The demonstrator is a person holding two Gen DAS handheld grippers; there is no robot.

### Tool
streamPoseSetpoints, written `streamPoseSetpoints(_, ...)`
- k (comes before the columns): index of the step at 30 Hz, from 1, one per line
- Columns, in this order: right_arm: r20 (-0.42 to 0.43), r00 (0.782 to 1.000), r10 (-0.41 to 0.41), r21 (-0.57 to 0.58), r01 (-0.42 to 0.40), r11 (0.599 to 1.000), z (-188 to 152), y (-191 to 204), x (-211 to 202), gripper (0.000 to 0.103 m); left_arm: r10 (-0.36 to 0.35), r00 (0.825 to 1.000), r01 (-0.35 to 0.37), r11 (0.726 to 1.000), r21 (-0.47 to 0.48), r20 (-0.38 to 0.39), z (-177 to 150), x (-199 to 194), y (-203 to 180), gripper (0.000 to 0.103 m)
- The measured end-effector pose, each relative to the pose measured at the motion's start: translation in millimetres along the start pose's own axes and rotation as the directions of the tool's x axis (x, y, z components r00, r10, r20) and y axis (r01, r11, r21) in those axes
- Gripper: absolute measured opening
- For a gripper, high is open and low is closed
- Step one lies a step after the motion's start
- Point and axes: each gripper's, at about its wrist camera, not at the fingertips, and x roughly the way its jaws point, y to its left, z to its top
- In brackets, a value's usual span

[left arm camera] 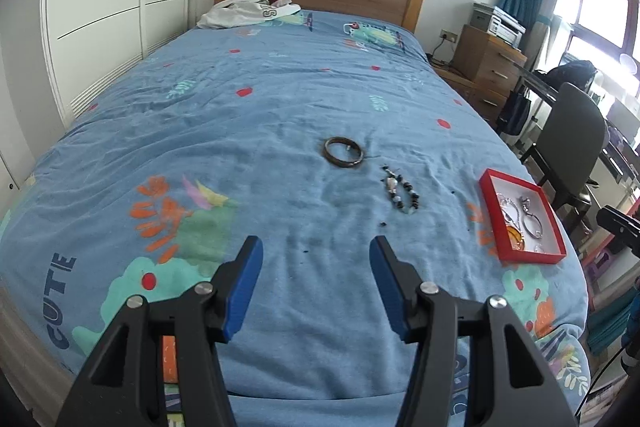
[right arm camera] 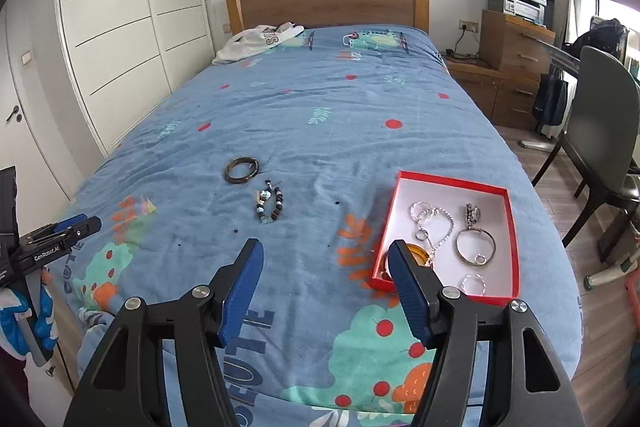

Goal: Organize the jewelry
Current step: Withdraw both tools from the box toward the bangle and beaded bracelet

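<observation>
A dark brown bangle (left arm camera: 343,151) lies on the blue bedspread, also in the right wrist view (right arm camera: 241,169). A beaded bracelet (left arm camera: 401,193) lies just to its right (right arm camera: 268,205). A red box (left arm camera: 520,217) with a white inside holds silver rings, a chain, a silver bangle (right arm camera: 476,246) and an orange piece; its red rim (right arm camera: 452,182) shows in the right wrist view. My left gripper (left arm camera: 316,247) is open and empty, short of the beaded bracelet. My right gripper (right arm camera: 326,251) is open and empty, its right finger over the box's near left corner.
White clothing (left arm camera: 248,11) lies by the wooden headboard (right arm camera: 328,1). A white wardrobe (right arm camera: 120,39) stands left of the bed. A grey chair (right arm camera: 600,131), a wooden dresser (right arm camera: 516,67) and a desk stand on the right. Small dark beads (left arm camera: 384,225) dot the bedspread.
</observation>
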Motion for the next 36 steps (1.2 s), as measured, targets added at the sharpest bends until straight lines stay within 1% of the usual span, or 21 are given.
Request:
streamPoseSetpoints(5,-0.005,0.999,0.035,-0.034,-0.035,0.999,5,23,18,0.071,0.024,1.000,-0.024,0.999,-0.040,-0.019,0,13,28,0.054)
streamPoseSetpoints(9,-0.030,0.997,0.067,-0.040,-0.068,0.997,6,35,46,0.072,0.030,0.998,-0.033,0.998,-0.059,-0.051,2,38,40,0.054)
streamPoseSetpoints(12,-0.059,0.994,0.090,-0.037,-0.092,0.995,6,40,74,0.072,0.037,0.996,-0.041,0.998,-0.053,-0.081,6,64,42,0.054)
streamPoseSetpoints(18,-0.134,0.981,0.138,-0.031,-0.144,0.989,8,50,143,0.072,0.016,0.991,-0.021,0.999,-0.036,-0.136,24,131,35,0.054)
streamPoseSetpoints(21,-0.178,0.970,0.163,-0.024,-0.170,0.985,10,54,181,0.072,0.002,0.986,-0.008,0.999,-0.035,-0.165,37,166,29,0.054)
streamPoseSetpoints(25,-0.222,0.954,0.202,-0.005,-0.208,0.978,13,60,227,0.072,-0.024,0.983,0.020,0.999,-0.026,-0.183,57,206,18,0.054)
streamPoseSetpoints(29,-0.251,0.940,0.232,-0.005,-0.241,0.971,15,67,262,0.072,-0.056,0.980,0.052,0.998,-0.023,-0.191,79,243,10,0.054)
streamPoseSetpoints(33,-0.271,0.931,0.247,0.002,-0.256,0.967,15,70,291,0.072,-0.094,0.975,0.088,0.995,-0.042,-0.202,95,278,2,0.054)
streamPoseSetpoints(36,-0.277,0.927,0.252,0.004,-0.261,0.965,14,69,306,0.072,-0.108,0.971,0.100,0.994,-0.044,-0.213,102,301,-3,0.054)
